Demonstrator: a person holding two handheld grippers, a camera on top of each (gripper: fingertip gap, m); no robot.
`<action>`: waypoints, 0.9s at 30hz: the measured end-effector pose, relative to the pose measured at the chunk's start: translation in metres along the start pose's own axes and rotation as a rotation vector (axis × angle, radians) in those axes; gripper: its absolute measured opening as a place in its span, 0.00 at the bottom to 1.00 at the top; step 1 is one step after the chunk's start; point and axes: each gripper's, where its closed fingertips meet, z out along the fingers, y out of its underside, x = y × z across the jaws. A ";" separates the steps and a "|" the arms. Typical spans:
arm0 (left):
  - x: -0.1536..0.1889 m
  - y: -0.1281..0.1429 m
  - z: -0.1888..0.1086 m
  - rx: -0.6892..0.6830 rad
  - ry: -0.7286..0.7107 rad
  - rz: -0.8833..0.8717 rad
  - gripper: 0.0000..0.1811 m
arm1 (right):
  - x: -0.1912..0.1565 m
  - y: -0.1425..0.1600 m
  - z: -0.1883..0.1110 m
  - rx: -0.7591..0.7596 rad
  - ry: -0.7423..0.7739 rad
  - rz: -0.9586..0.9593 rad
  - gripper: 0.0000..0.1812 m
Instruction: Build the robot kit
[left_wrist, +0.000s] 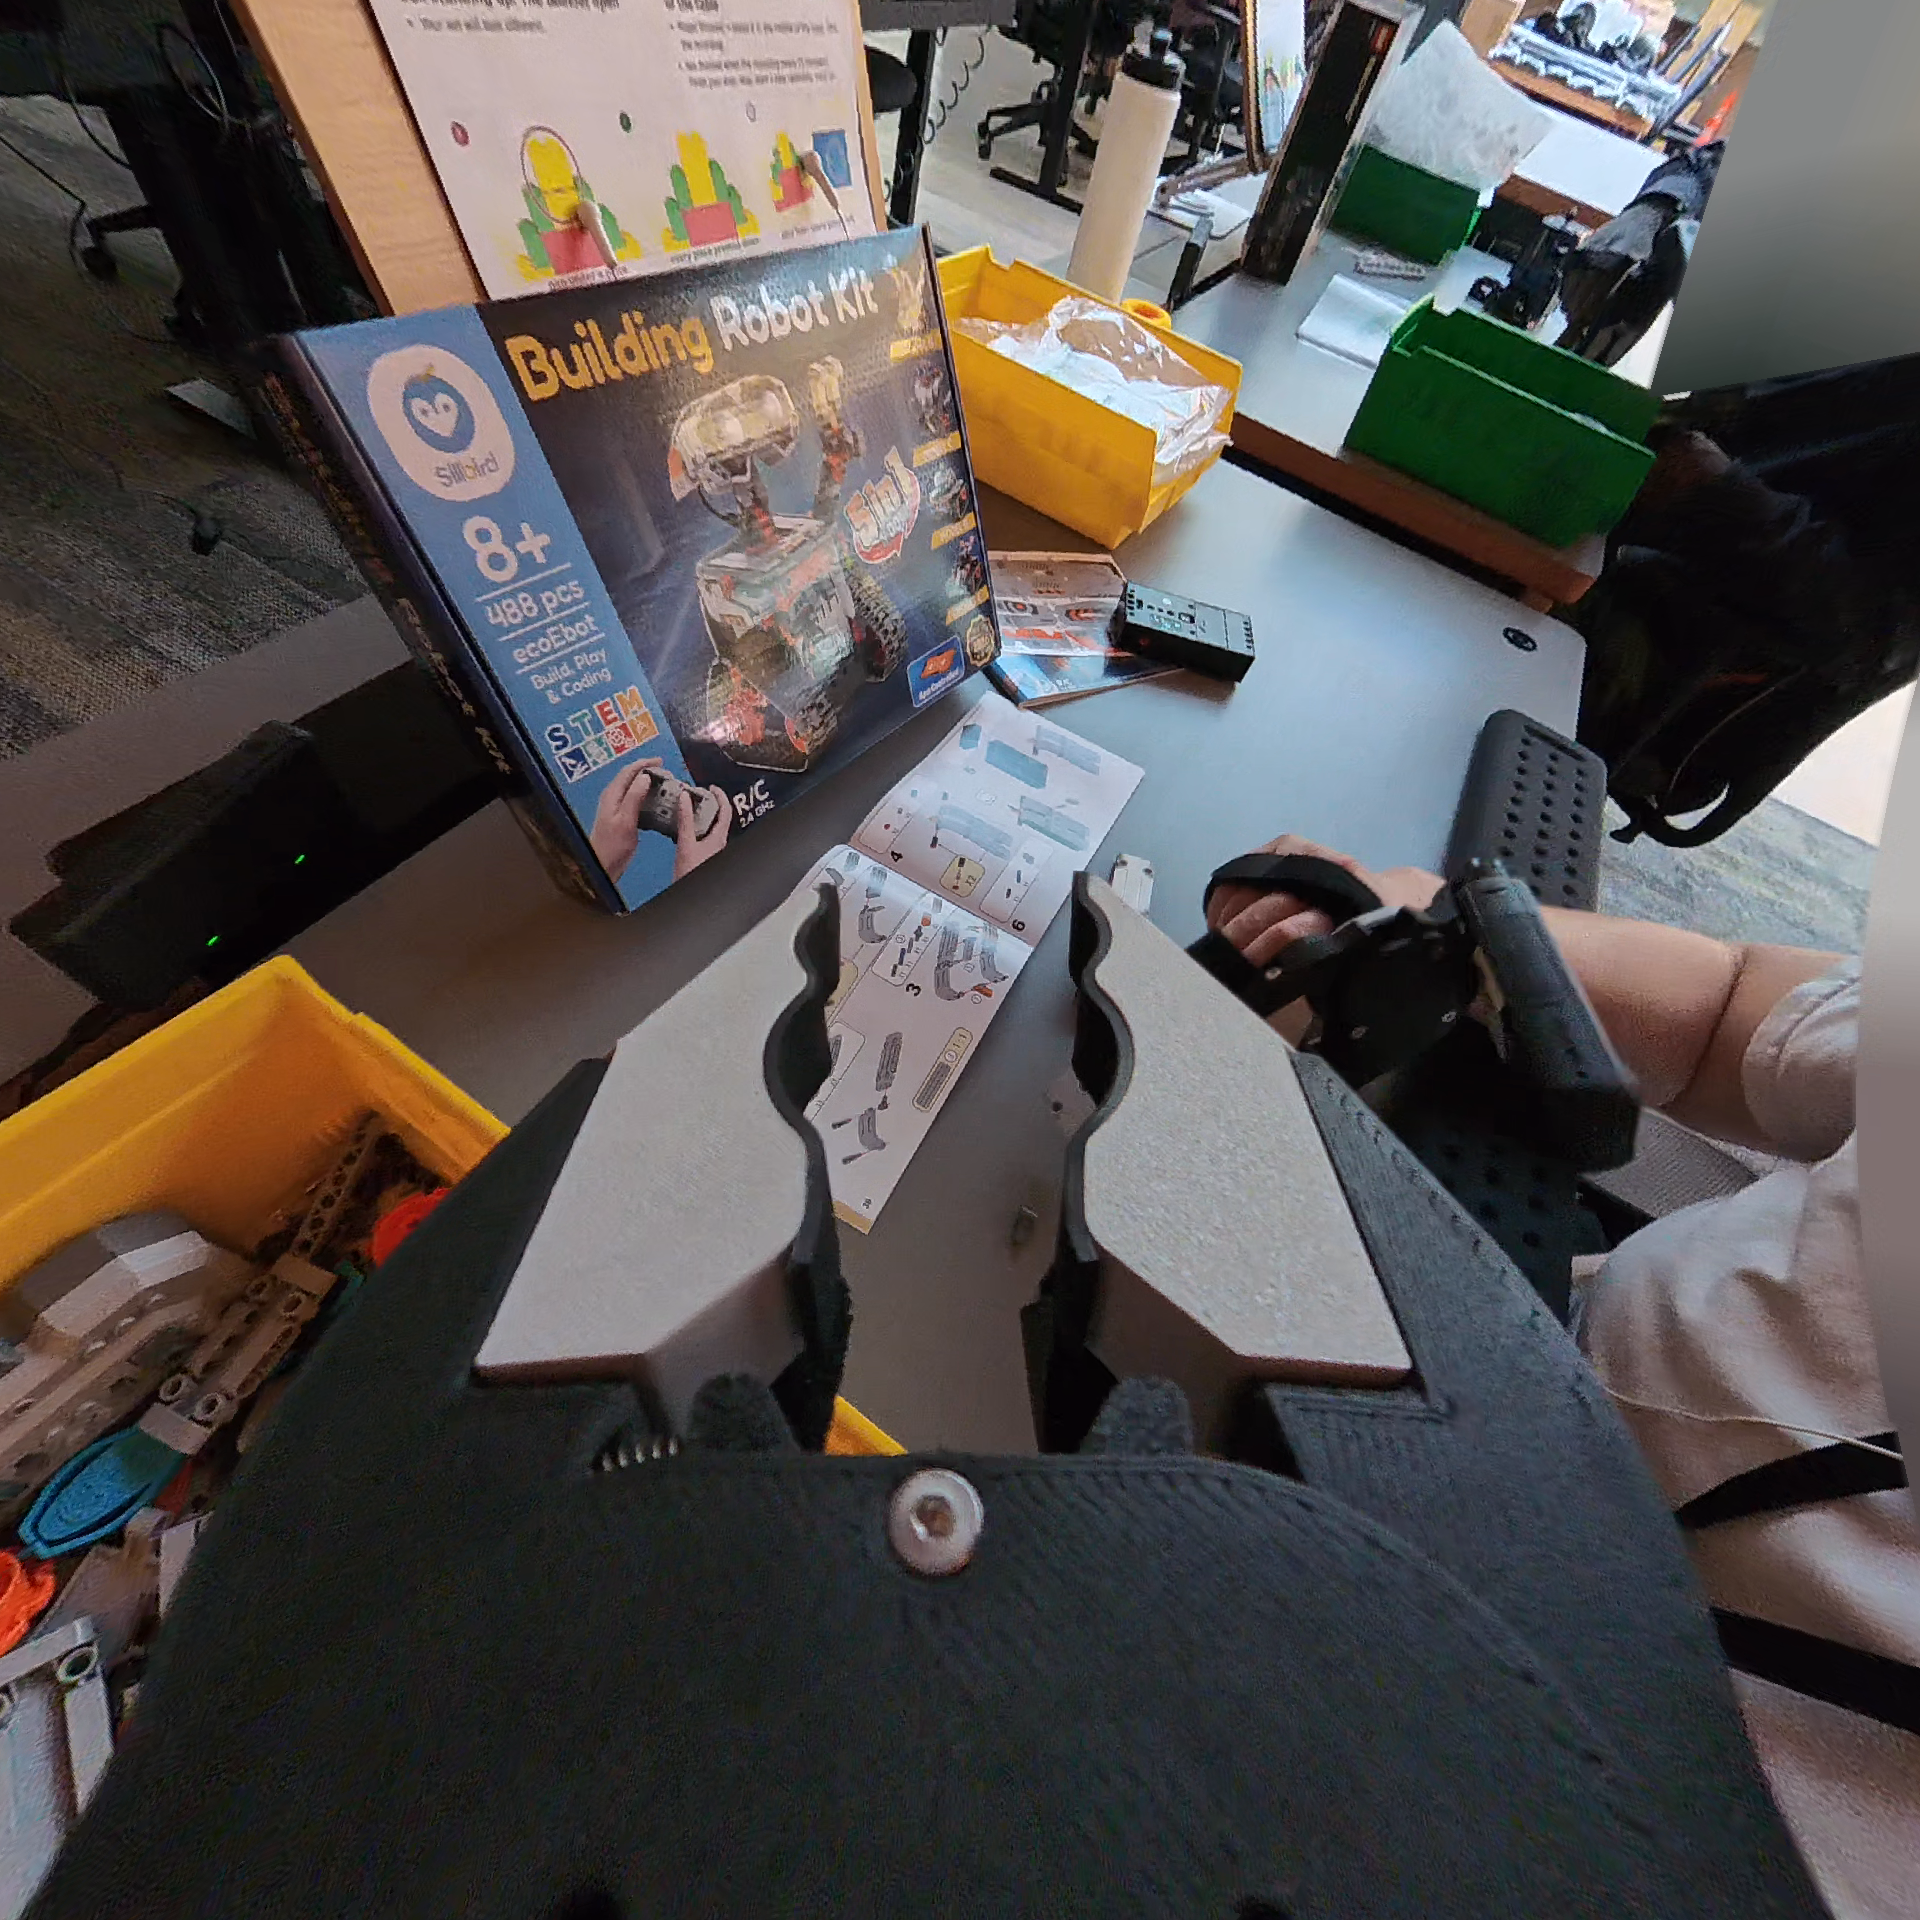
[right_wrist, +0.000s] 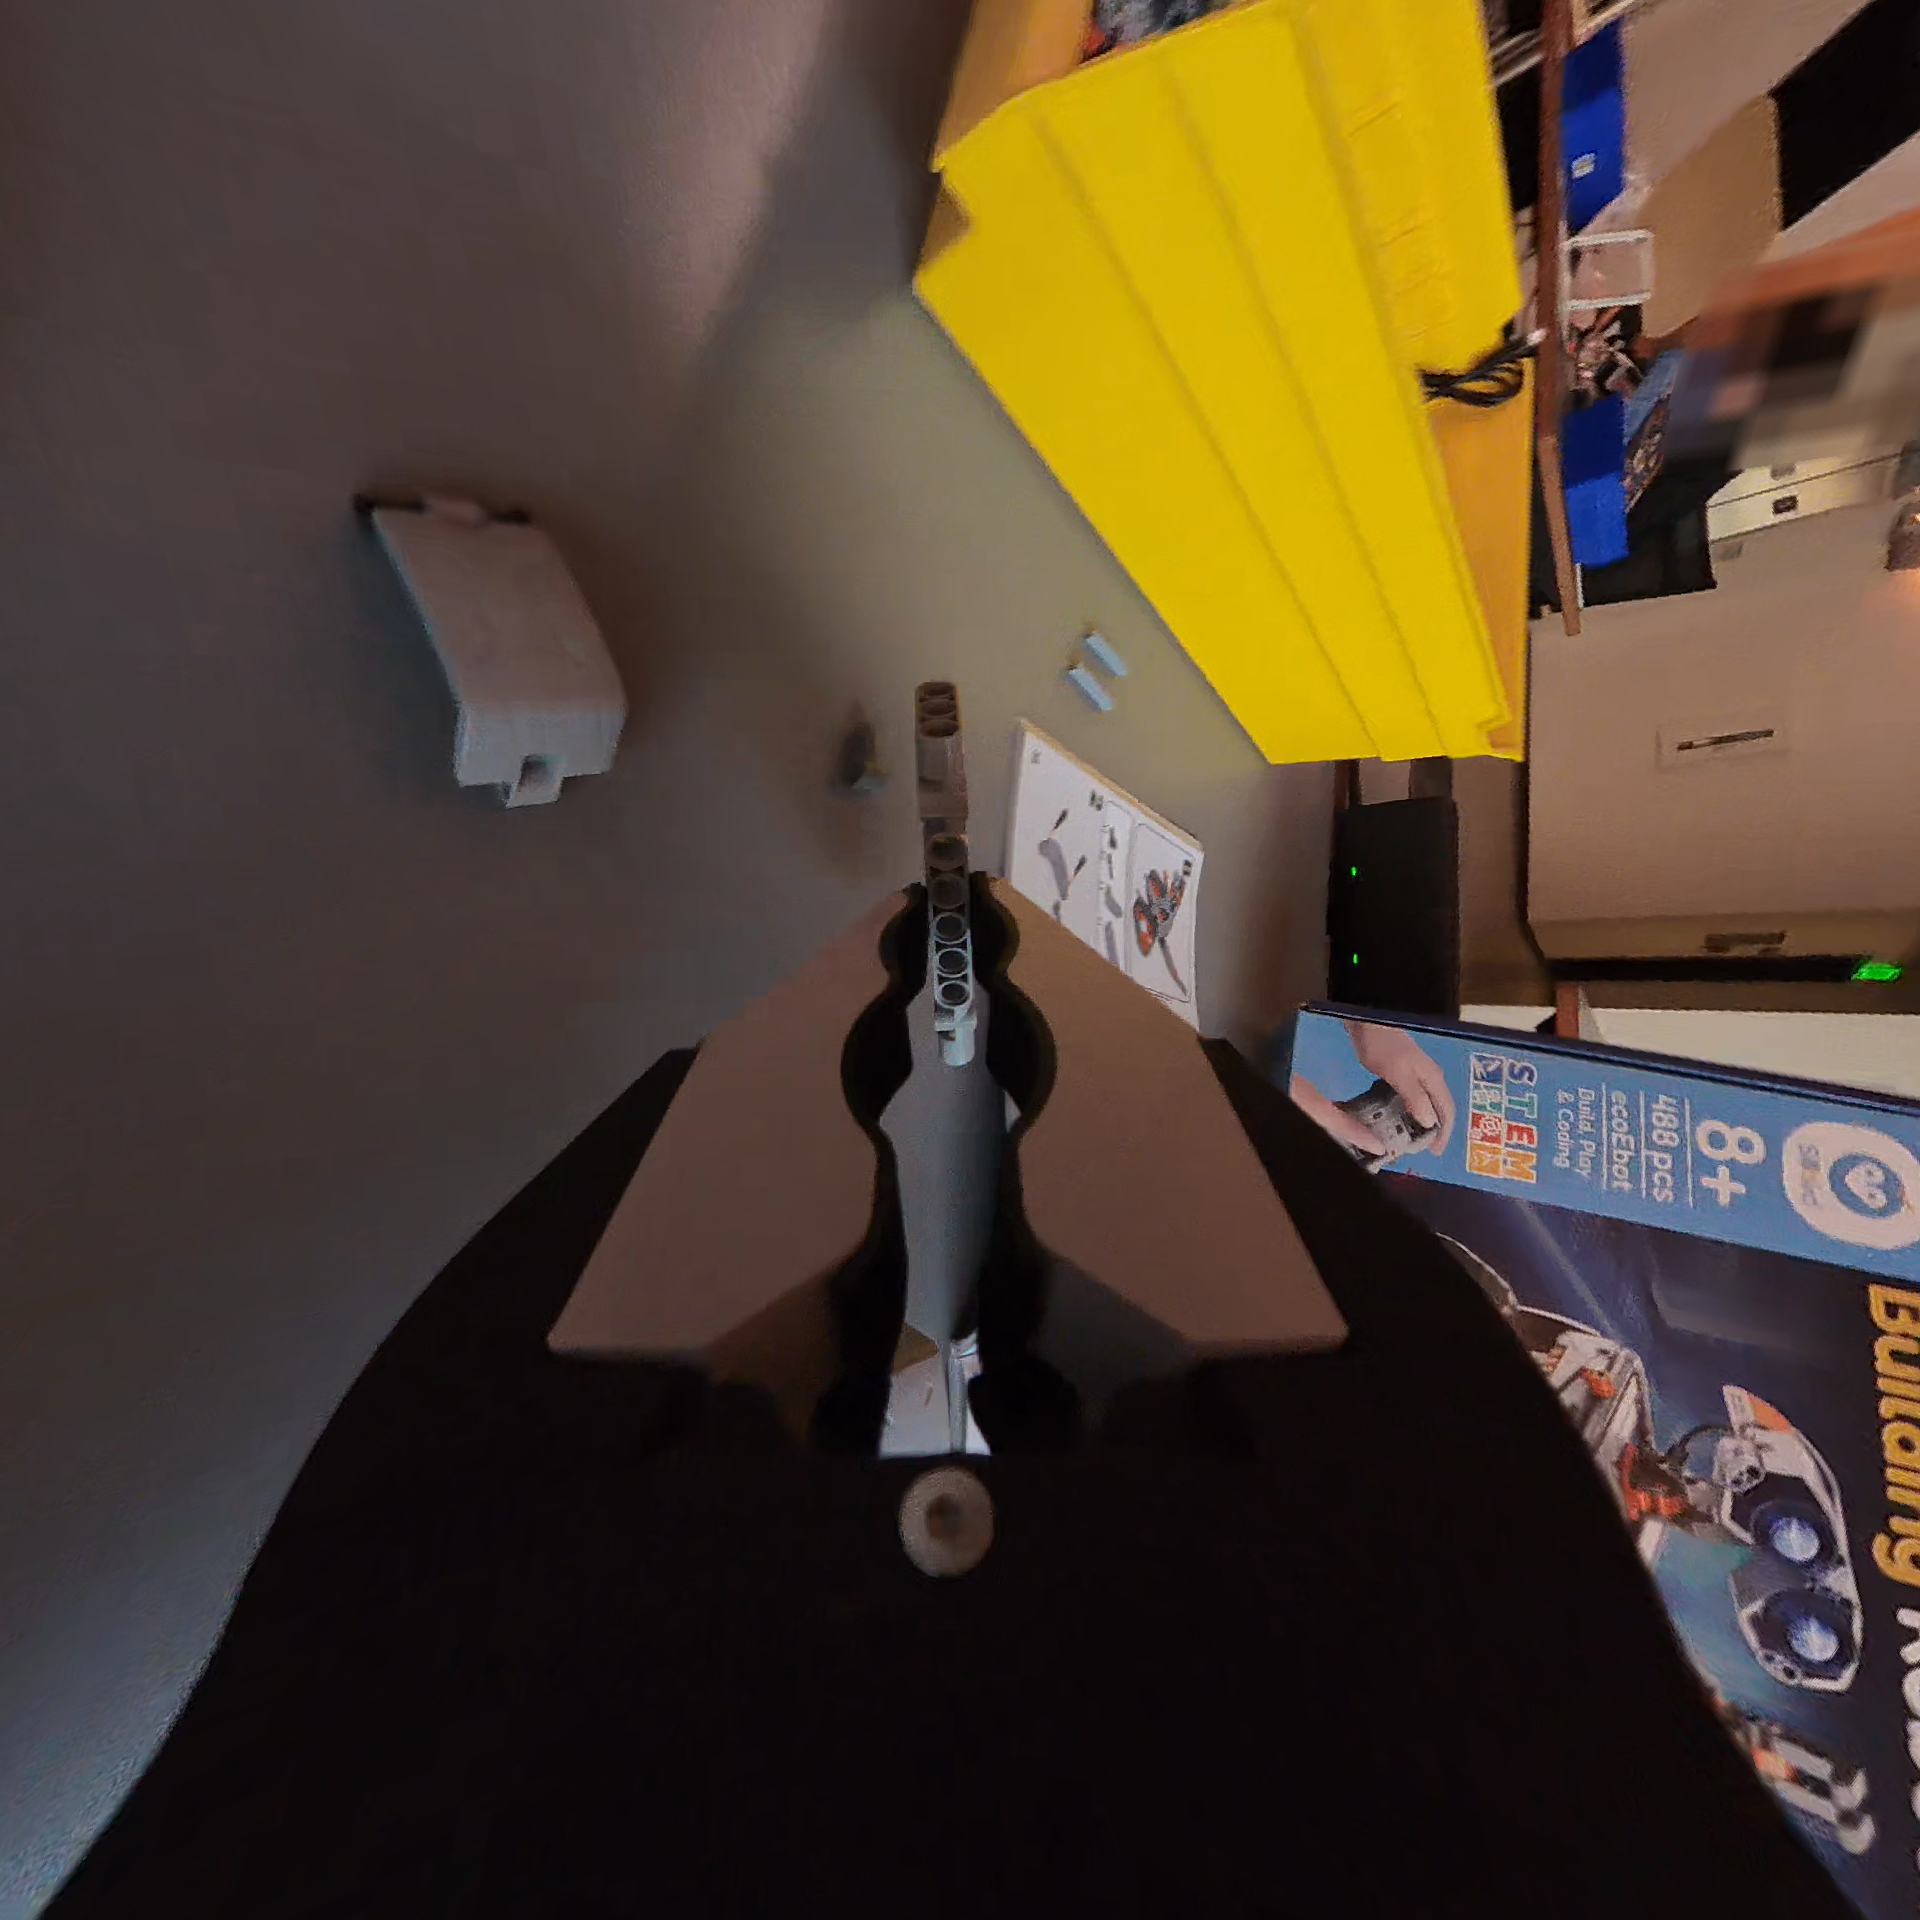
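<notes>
Grey desk (left_wrist: 1299, 748) spreads under my left gripper (left_wrist: 951, 935), whose fingers stand wide apart, holding nothing, above an instruction sheet (left_wrist: 966, 894). At ten o'clock leans the robot-kit box (left_wrist: 644, 561); at eight, a yellow bin (left_wrist: 208, 1101) of parts.

Through my right gripper (right_wrist: 948, 914), the fingers are clamped on a grey holed beam (right_wrist: 945, 894) pointing to twelve. A pale curved panel (right_wrist: 499, 644) lies at ten.
</notes>
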 end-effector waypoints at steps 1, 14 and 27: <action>0.001 -0.002 -0.002 0.013 0.004 -0.001 0.23 | -0.004 0.003 0.003 -0.021 -0.011 -0.021 0.04; 0.011 0.006 0.005 -0.048 0.022 0.038 0.23 | -0.028 0.010 0.017 -0.061 -0.137 0.011 0.05; 0.012 0.008 0.000 -0.057 0.026 0.038 0.23 | -0.015 0.008 -0.001 0.140 -0.276 0.427 0.14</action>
